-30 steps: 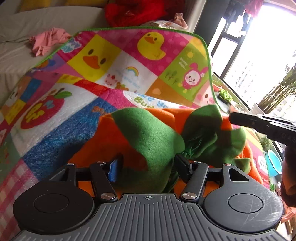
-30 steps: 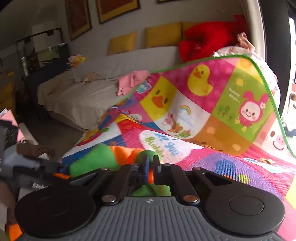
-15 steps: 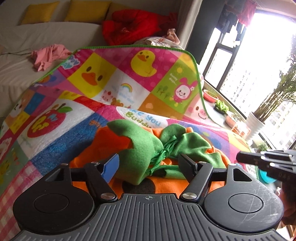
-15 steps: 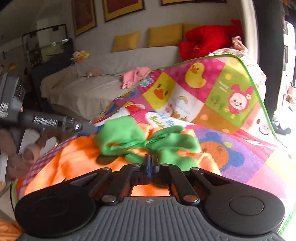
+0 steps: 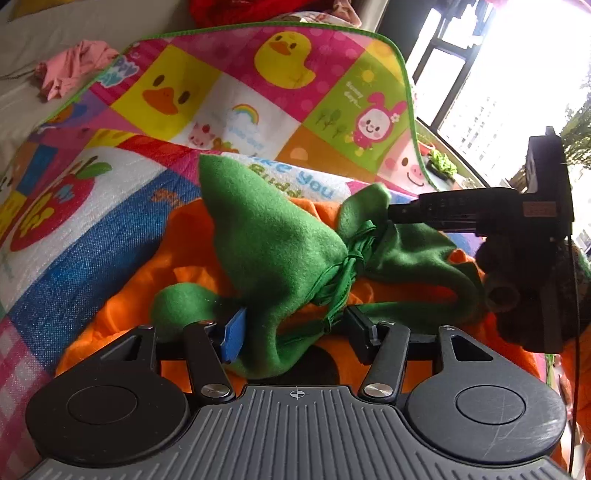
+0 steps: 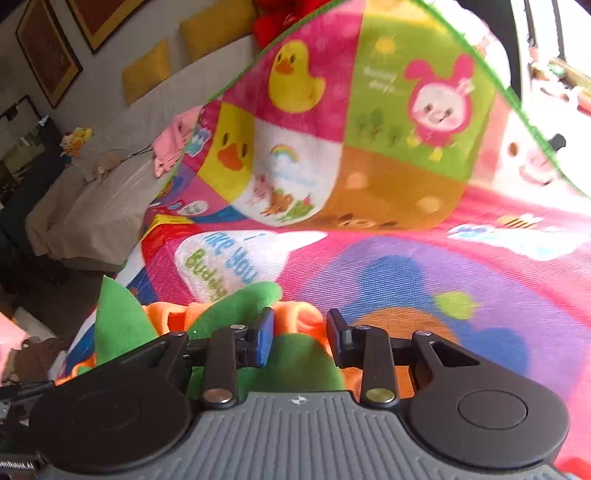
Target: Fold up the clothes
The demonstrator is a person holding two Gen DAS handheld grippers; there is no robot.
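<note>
An orange fleece garment with a green leaf-shaped collar and a tied green cord lies crumpled on a colourful cartoon play mat. My left gripper is open, its fingers either side of a green collar flap. My right gripper is open over the garment's green and orange edge; nothing is pinched. In the left wrist view the right gripper's body hovers at the right, over the collar.
A pink garment lies on a beige sofa behind the mat, with yellow cushions and a red blanket. A bright window is at the right. The mat's far part rises up a backrest.
My right gripper has opened; it was shut on the garment before. The garment has come down onto the mat and both grippers have moved closer to the collar.
</note>
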